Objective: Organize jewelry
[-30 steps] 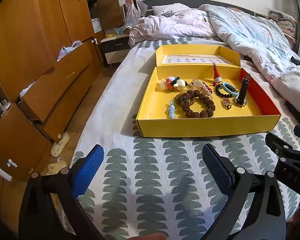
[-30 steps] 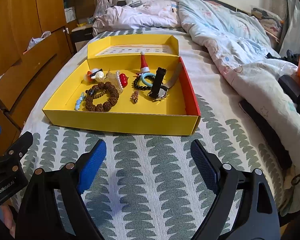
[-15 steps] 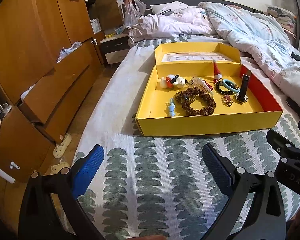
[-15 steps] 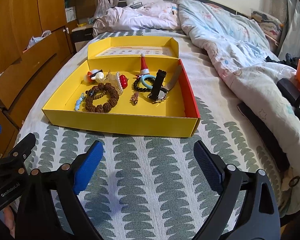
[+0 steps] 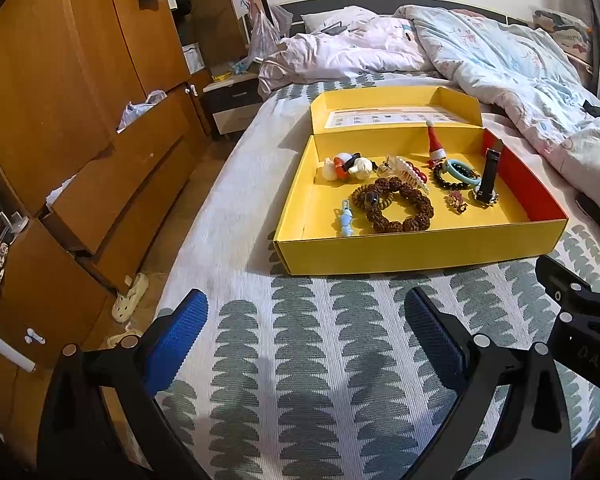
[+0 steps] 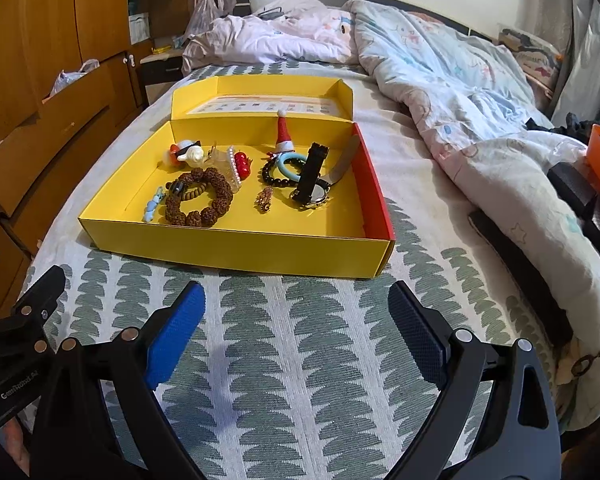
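An open yellow box (image 5: 416, 254) (image 6: 236, 246) lies on the patterned bedspread ahead of both grippers. In it lie a brown bead bracelet (image 5: 396, 210) (image 6: 200, 198), a black-strap watch (image 5: 489, 174) (image 6: 312, 178), a black bead bracelet with a light blue ring (image 5: 458, 172) (image 6: 286, 168), a small Santa hat (image 5: 435, 144) (image 6: 284, 134), a pearl hair clip (image 5: 406, 170) (image 6: 234, 168), a small gold brooch (image 5: 456, 202) (image 6: 265, 199) and a light blue charm (image 5: 345, 220) (image 6: 152, 208). My left gripper (image 5: 306, 330) and right gripper (image 6: 296, 330) are open and empty, above the bedspread short of the box.
A wooden wardrobe with open drawers (image 5: 112, 184) stands left of the bed, slippers (image 5: 130, 300) on the floor beside it. Rumpled duvets (image 6: 460, 92) lie at the far and right side. A dark flat object (image 6: 520, 268) lies at the right bed edge.
Both grippers have drawn back and lifted slightly, so the box appears a little farther away. Both stay open. The items in the box have not moved.
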`<state>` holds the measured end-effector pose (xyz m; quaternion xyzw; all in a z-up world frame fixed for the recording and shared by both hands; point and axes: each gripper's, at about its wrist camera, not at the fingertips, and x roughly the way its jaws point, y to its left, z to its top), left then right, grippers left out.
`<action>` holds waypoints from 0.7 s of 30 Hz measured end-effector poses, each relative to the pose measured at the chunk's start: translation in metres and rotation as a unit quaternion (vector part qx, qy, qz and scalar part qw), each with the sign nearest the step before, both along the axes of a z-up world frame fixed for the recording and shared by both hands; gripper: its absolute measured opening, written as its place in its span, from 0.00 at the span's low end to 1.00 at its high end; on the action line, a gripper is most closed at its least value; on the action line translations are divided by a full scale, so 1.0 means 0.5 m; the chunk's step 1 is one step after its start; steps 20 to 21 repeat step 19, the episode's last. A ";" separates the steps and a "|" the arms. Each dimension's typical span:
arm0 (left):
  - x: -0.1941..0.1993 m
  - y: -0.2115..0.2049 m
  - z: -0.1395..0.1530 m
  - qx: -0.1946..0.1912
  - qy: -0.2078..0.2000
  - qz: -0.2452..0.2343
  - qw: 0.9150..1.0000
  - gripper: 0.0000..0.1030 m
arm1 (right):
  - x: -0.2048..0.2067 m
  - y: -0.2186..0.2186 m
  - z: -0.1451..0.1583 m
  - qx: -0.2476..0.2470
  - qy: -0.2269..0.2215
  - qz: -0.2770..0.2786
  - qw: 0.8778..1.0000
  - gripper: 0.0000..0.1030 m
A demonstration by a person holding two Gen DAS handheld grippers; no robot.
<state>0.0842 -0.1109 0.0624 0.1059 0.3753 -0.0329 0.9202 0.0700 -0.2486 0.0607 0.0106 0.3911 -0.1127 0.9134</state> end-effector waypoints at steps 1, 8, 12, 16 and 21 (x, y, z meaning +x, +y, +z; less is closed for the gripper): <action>0.002 0.001 0.000 -0.004 0.004 -0.004 1.000 0.95 | 0.000 -0.001 0.000 0.001 0.000 0.000 1.000 0.91; 0.005 0.003 -0.001 -0.006 0.010 -0.010 1.000 0.95 | 0.000 -0.002 0.000 -0.002 0.001 0.001 1.000 0.91; 0.005 0.003 -0.003 -0.007 0.010 -0.010 1.000 0.95 | 0.000 -0.003 0.000 -0.001 0.001 0.000 1.000 0.91; 0.005 0.004 -0.002 -0.007 0.011 -0.010 1.000 0.95 | 0.000 -0.002 -0.001 -0.001 0.001 0.001 1.000 0.91; 0.006 0.003 -0.004 -0.007 0.011 -0.011 1.000 0.95 | 0.000 -0.002 -0.001 -0.002 0.002 0.001 1.000 0.91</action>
